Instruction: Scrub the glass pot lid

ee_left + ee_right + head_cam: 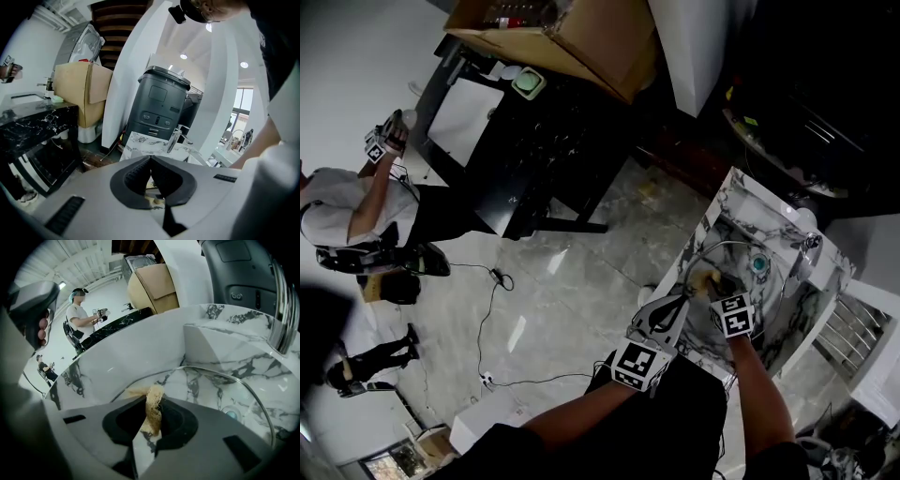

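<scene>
The glass pot lid [739, 247] with its metal rim leans tilted inside the marble sink [787, 319]. Through the right gripper view the lid [211, 394] fills the basin ahead. My right gripper [151, 401] is shut on a tan loofah scrubber [153, 406], which presses against the lid's near face. In the head view the scrubber [705, 279] sits at the lid's lower left, just ahead of my right gripper [712, 287]. My left gripper [680, 300] reaches the lid's near rim, with its jaws closed [151, 158] on that thin edge.
A chrome faucet [809, 244] stands at the sink's far side, above a teal drain [758, 264]. A black counter [525, 141] and cardboard box [572, 37] stand across the tiled floor. Another person [347, 211] with grippers stands at left. Cables lie on the floor.
</scene>
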`<control>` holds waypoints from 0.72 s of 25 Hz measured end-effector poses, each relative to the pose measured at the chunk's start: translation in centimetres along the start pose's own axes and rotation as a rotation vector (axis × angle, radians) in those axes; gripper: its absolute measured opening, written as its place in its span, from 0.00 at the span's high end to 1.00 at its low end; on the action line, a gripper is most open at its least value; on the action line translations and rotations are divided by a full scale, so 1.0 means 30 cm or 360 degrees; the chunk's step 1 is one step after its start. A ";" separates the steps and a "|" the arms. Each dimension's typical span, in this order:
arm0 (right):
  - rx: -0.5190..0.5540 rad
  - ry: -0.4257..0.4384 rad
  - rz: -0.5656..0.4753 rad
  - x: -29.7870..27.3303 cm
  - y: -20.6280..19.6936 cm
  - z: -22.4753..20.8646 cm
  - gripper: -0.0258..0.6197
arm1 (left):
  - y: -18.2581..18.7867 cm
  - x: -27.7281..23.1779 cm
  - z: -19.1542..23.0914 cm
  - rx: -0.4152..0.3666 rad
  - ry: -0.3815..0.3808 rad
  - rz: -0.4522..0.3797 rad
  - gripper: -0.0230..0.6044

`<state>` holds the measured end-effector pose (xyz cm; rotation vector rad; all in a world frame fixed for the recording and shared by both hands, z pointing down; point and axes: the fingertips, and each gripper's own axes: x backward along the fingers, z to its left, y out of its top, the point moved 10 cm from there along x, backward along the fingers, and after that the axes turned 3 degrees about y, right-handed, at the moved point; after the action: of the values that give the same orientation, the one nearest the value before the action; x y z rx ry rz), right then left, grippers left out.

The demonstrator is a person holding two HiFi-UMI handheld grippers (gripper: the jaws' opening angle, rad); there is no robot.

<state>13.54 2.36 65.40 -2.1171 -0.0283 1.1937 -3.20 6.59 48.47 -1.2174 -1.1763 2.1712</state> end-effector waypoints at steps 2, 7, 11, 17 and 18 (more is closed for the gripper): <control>0.0016 -0.0013 0.0006 -0.012 0.001 -0.007 0.85 | 0.002 -0.005 0.007 -0.0003 -0.0004 0.0004 0.94; 0.0043 -0.0025 0.0037 -0.026 0.003 -0.012 0.85 | 0.000 -0.012 0.015 -0.0005 -0.0016 0.0019 0.94; 0.0063 -0.0072 0.0015 -0.027 0.011 -0.025 0.85 | -0.002 -0.020 0.017 -0.0006 -0.0022 0.0025 0.94; 0.0028 -0.0163 -0.0060 -0.014 0.005 -0.079 0.85 | 0.005 -0.021 -0.005 -0.0026 -0.0004 0.0016 0.94; 0.0023 -0.0179 -0.0067 -0.010 0.005 -0.087 0.85 | 0.006 -0.019 -0.010 -0.0026 -0.0001 0.0010 0.94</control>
<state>15.31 0.68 66.43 -2.0253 -0.1143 1.2826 -2.60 6.25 48.53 -1.2289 -1.1939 2.1707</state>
